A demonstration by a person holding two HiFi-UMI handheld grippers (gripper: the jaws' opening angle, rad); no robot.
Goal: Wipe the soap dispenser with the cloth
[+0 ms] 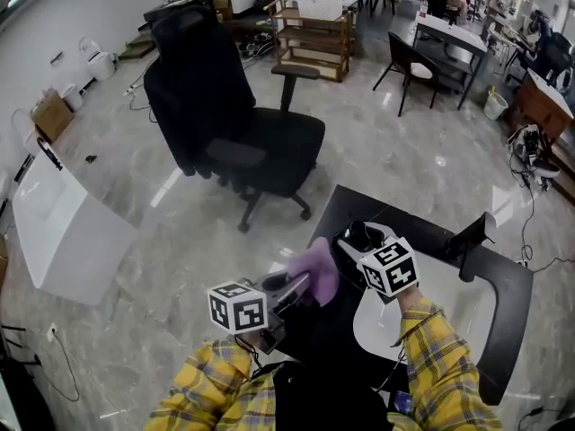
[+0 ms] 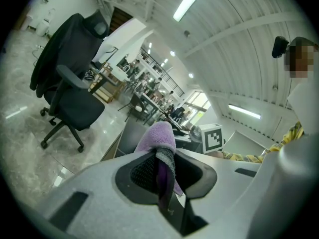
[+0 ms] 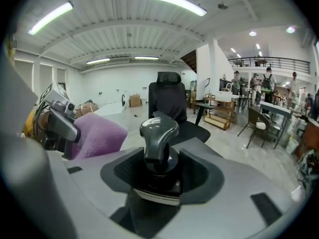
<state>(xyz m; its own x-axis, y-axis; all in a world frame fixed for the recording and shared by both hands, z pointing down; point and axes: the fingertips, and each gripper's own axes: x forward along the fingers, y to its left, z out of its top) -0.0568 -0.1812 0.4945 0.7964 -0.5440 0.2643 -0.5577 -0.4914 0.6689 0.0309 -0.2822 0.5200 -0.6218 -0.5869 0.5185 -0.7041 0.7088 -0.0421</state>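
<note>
Two-handed — pinching soft cloth [image 2: 158,136] in left gripper [image 1: 289,287], clamping hard, likely slippery soap dispenser [image 3: 158,161] under its pump [image 3: 158,129] in right gripper [image 1: 357,240] — best held low, firmly.

Cloth [image 1: 314,272] close beside soap dispenser [image 3: 158,133]; office chair [image 1: 225,115] ahead; floor [image 1: 180,232] open left.

open-plan office/lab hall: black swivel chair [image 1: 243,124], desks [image 1: 449,34], wooden rack [image 1: 314,39], cardboard box [image 1: 51,115], cables [image 1: 530,206] on polished floor [image 1: 404,164], ceiling strip lights [image 3: 174,1], mezzanine [image 3: 269,61].
</note>
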